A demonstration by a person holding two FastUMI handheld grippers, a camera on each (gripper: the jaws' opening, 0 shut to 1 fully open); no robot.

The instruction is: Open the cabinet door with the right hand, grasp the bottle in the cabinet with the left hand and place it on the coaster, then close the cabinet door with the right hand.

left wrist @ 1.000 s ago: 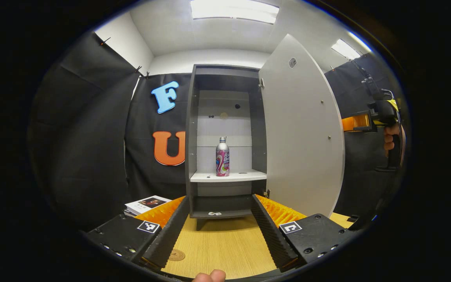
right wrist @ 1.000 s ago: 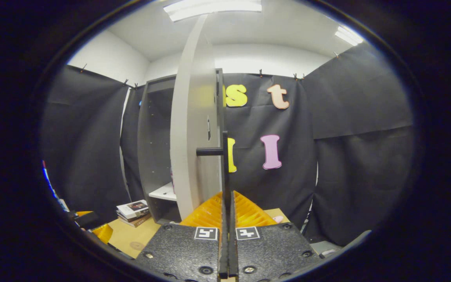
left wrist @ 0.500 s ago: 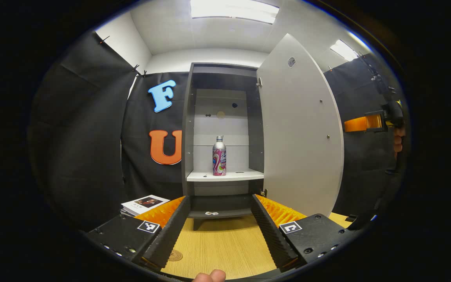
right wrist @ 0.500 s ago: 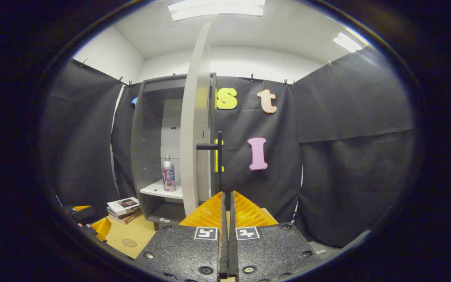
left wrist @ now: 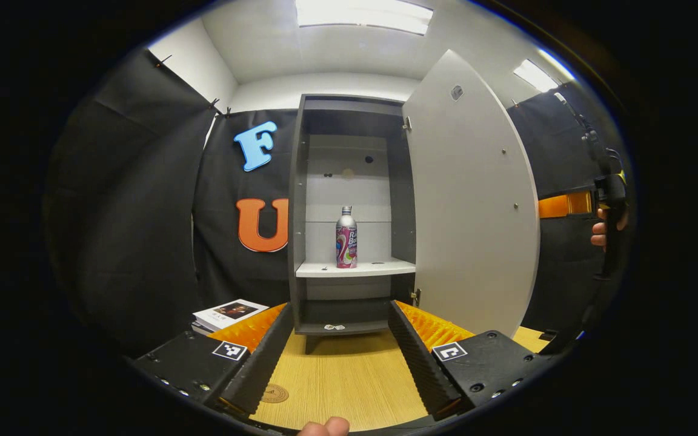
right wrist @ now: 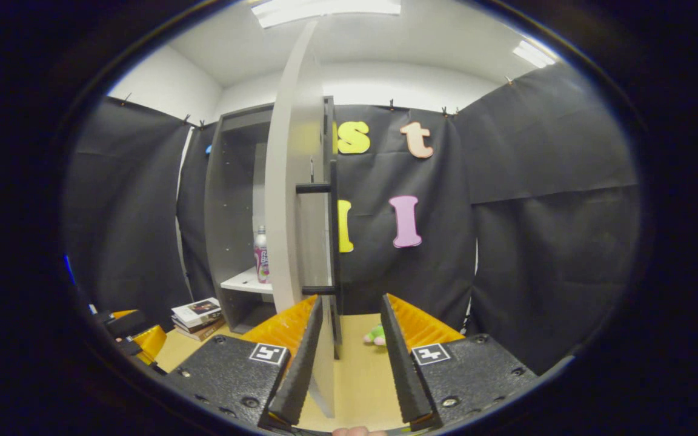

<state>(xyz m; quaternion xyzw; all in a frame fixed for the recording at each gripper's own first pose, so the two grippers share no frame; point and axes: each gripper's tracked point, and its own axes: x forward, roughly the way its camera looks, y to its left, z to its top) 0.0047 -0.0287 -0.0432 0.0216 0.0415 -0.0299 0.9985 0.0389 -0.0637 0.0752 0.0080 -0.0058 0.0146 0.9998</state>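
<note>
The grey cabinet (left wrist: 300,200) stands with its door (left wrist: 470,200) swung wide to the right. A silver bottle with a pink label (left wrist: 346,237) stands upright on the white shelf (left wrist: 355,268). My left gripper (left wrist: 340,363) is open low over the wooden table (left wrist: 349,387), well short of the cabinet, with nothing between its fingers. A round brown coaster (left wrist: 274,393) lies on the table by the left finger. In the right gripper view my right gripper (right wrist: 349,363) is open at the door's edge (right wrist: 285,200). The black handle bar (right wrist: 332,242) rises just ahead of its fingertips, untouched. The bottle (right wrist: 260,254) peeks past the door.
A stack of books (left wrist: 228,312) lies on the table left of the cabinet. A small green toy (right wrist: 375,335) sits on the table beyond the door. The other gripper (left wrist: 567,206), held by a hand (left wrist: 603,227), shows past the door's right edge.
My right gripper, shut on the handle bar before, has opened and let it go. The door stays wide open. The left gripper has barely shifted.
</note>
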